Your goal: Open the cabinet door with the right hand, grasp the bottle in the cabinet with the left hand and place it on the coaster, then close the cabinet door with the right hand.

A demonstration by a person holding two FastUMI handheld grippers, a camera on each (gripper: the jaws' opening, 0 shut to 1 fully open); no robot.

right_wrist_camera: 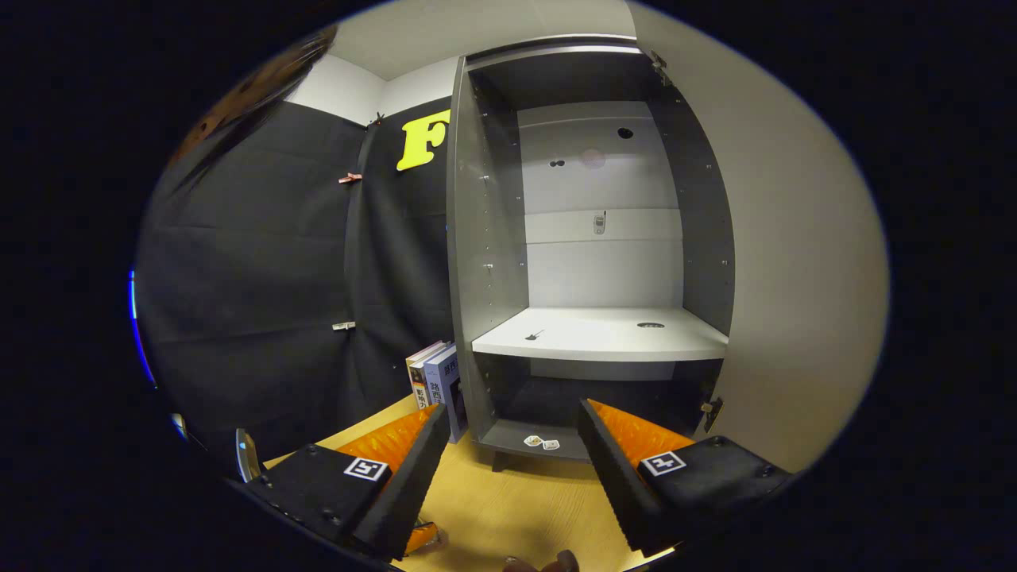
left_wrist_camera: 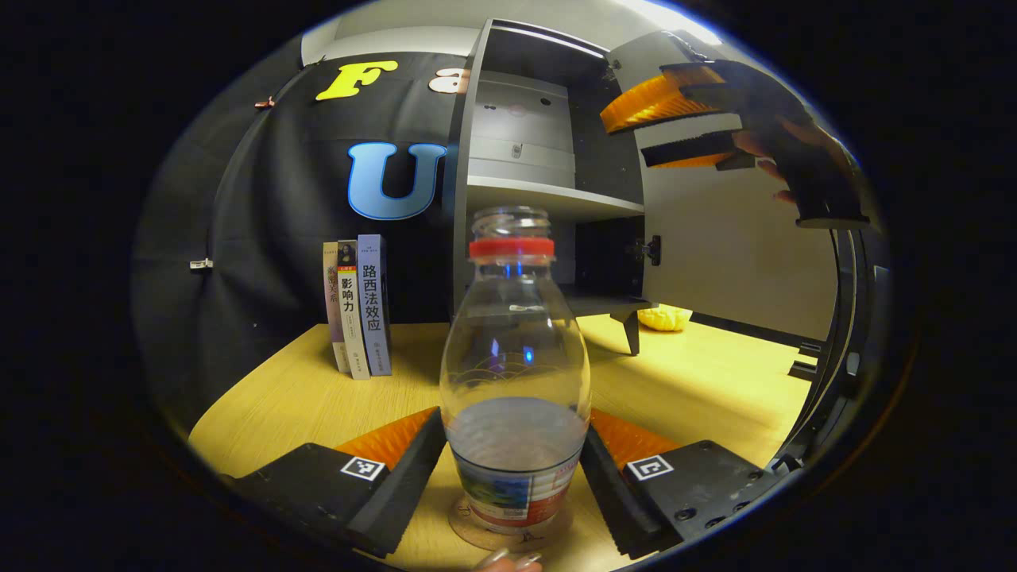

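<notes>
The tall grey cabinet [right_wrist_camera: 588, 262] is being left with its door [right_wrist_camera: 794, 262] swung wide. On the pale wooden tabletop [left_wrist_camera: 302, 397], the clear plastic bottle [left_wrist_camera: 515, 373] is seemingly being bracketed on the round cork coaster [left_wrist_camera: 508, 534] by the left gripper [left_wrist_camera: 515, 469]; contact is unclear, so tipping is being risked. The right gripper [right_wrist_camera: 508, 469] is being held parted.

Facing the open cabinet [right_wrist_camera: 596, 238], door [right_wrist_camera: 786, 262] swung wide at right, pale shelf [right_wrist_camera: 600, 334] bare. Holding right gripper [right_wrist_camera: 512, 453] with fingers spread apart, gripping nothing. Books [right_wrist_camera: 437, 381] standing beside the cabinet on the wooden table [right_wrist_camera: 516, 508].
</notes>
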